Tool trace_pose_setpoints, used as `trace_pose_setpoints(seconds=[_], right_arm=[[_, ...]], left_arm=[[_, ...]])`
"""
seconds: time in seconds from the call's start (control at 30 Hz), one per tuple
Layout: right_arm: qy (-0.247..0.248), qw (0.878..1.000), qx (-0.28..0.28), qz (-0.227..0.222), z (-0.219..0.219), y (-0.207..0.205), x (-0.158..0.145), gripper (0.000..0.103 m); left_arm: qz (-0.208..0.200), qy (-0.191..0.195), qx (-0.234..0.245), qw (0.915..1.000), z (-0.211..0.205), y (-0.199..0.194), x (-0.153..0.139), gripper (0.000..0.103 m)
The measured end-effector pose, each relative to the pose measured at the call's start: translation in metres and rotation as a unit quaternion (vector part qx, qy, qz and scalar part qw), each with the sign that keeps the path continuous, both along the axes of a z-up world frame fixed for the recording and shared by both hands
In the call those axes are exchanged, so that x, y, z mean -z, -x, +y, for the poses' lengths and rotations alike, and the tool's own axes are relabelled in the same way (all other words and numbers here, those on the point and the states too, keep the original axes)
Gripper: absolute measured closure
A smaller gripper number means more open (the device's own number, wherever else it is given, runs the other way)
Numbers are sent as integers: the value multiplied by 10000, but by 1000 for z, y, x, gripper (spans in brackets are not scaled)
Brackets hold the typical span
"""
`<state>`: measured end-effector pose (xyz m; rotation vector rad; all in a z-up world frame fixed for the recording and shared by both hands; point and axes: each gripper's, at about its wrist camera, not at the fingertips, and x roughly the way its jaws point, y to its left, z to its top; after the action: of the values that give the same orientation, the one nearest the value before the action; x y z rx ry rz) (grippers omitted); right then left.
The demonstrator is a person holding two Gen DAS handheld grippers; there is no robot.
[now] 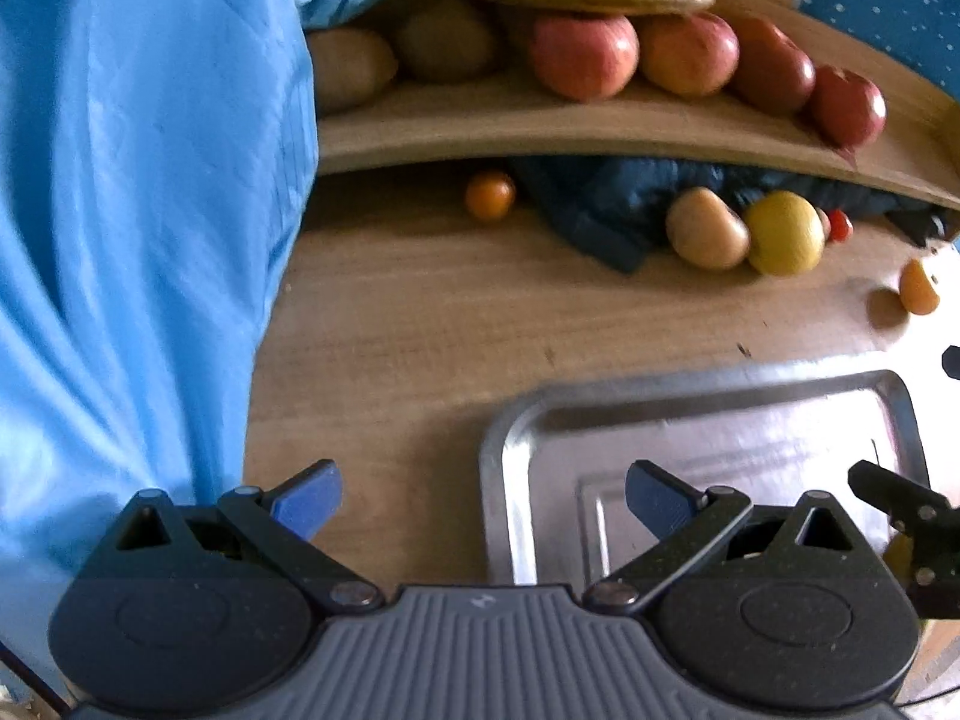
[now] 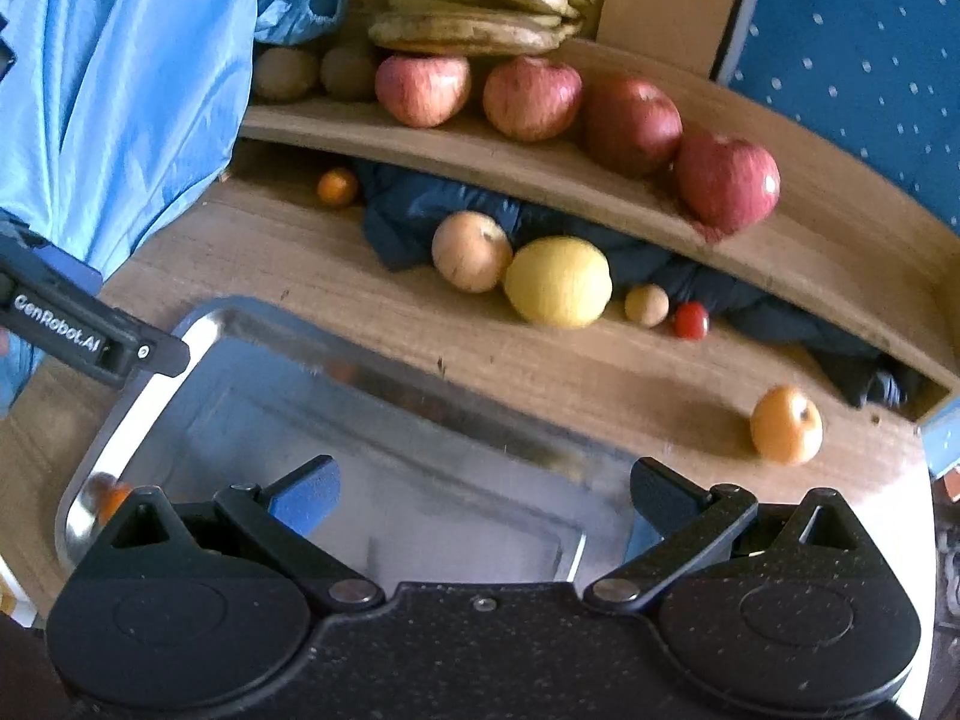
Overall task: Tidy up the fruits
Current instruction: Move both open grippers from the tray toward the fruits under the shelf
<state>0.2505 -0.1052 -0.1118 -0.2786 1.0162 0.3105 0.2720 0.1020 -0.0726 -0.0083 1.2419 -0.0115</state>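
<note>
A steel tray (image 1: 510, 438) (image 2: 198, 330) lies on the wooden table, bare but for a small orange fruit (image 2: 111, 495) in its near left corner. Loose on the table are a tan pear (image 2: 471, 249) (image 1: 707, 229), a yellow round fruit (image 2: 558, 281) (image 1: 783, 232), a small brown fruit (image 2: 646, 304), a cherry tomato (image 2: 690, 320) (image 1: 840, 226), an orange fruit (image 2: 786, 425) (image 1: 918, 287) and a small orange (image 2: 337, 186) (image 1: 490, 195). My left gripper (image 1: 483, 501) is open and empty over the tray's left edge. My right gripper (image 2: 483, 498) is open and empty over the tray.
A raised wooden shelf (image 1: 540, 126) (image 2: 540, 174) holds several red apples (image 2: 423, 90), kiwis (image 1: 351, 66) and bananas (image 2: 474, 30). A dark cloth (image 2: 414, 210) lies under the shelf. A light blue garment (image 1: 132, 210) hangs at the left. The left gripper shows in the right wrist view (image 2: 90, 333).
</note>
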Motion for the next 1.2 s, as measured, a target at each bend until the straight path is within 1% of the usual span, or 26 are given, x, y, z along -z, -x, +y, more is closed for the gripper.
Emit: trace_pose_setpoints(seconds=[0.17, 0.3, 0.43, 0.53, 0.7, 0.83, 0.9, 1.1, 1.2], right_arm=[[23, 10000, 27, 42, 3, -25, -1, 1], [66, 9999, -66, -62, 7, -41, -3, 1], [357, 9988, -239, -239, 17, -55, -1, 1], [407, 9984, -273, -274, 22, -63, 3, 1], [504, 9977, -275, -364, 33, -72, 10, 1], [870, 9934, -307, -677, 46, -76, 16, 1], [963, 9919, -311, -774, 49, -77, 19, 1], [982, 9917, -349, -754, 54, -82, 27, 1], [953, 9916, -428, -768, 56, -84, 30, 1]], left_arm=[[-16, -44, -12, 10000, 7, -24, 9, 1], [-71, -52, -53, 9999, 11, -40, 13, 1], [-128, -63, -138, 9998, 16, -54, 16, 1], [-163, -83, -180, 9997, 18, -64, 17, 1], [-191, -79, -191, 9996, 17, -81, 21, 1], [-149, -45, -51, 9999, 15, -91, 28, 1], [-120, -35, -28, 9999, 16, -95, 31, 1], [-117, -54, -21, 9999, 19, -110, 39, 1], [-179, -57, -68, 9998, 22, -117, 42, 1]])
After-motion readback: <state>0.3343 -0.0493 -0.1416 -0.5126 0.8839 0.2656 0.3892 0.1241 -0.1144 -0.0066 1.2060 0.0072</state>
